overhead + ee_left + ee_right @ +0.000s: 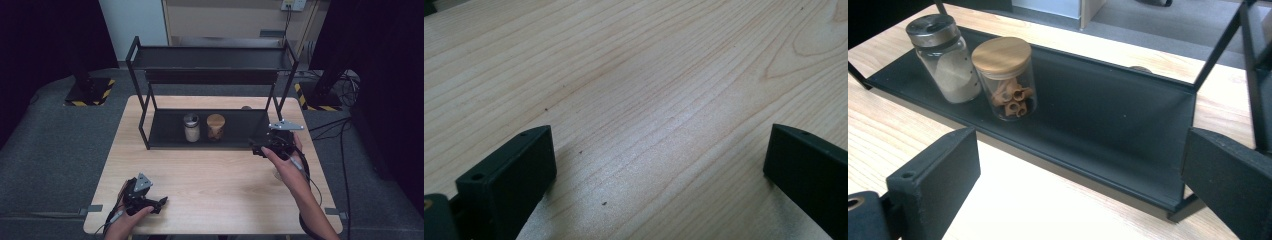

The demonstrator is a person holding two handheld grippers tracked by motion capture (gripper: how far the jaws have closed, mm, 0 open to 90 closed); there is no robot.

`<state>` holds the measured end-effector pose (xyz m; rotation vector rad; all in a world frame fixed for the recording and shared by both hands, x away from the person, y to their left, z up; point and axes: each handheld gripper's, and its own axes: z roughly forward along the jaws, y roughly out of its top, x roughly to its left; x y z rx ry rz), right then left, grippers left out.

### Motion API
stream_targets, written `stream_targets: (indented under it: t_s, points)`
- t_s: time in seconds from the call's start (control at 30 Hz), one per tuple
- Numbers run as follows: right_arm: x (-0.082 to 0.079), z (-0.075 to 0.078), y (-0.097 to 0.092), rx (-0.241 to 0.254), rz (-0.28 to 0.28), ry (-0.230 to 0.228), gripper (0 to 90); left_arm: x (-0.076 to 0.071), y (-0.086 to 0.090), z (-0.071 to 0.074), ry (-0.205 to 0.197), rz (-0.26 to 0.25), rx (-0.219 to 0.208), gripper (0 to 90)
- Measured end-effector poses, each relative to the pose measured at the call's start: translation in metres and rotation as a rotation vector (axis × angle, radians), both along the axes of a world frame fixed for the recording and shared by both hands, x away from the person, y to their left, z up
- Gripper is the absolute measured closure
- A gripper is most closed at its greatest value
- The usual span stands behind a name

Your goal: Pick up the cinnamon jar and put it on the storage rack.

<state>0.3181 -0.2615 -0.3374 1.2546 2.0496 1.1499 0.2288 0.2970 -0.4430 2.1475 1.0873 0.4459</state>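
Right gripper released, raised near rack front; left gripper released, low over table.

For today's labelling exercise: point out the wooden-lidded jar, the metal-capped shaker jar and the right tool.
wooden-lidded jar (1004,57), right gripper view, on its lid.
metal-capped shaker jar (933,29), right gripper view, on its cap.
right tool (278,141), high view, on its black body.
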Motion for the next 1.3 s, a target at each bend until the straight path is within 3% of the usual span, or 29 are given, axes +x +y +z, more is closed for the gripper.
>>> stream_targets:
  t_s: [1.3]
  points:
    - [-0.028, -0.003, -0.036, 0.010, -0.095, -0.003, 3.0, -0.001, 0.000, 0.000, -0.001, 0.005, -0.002, 0.0]
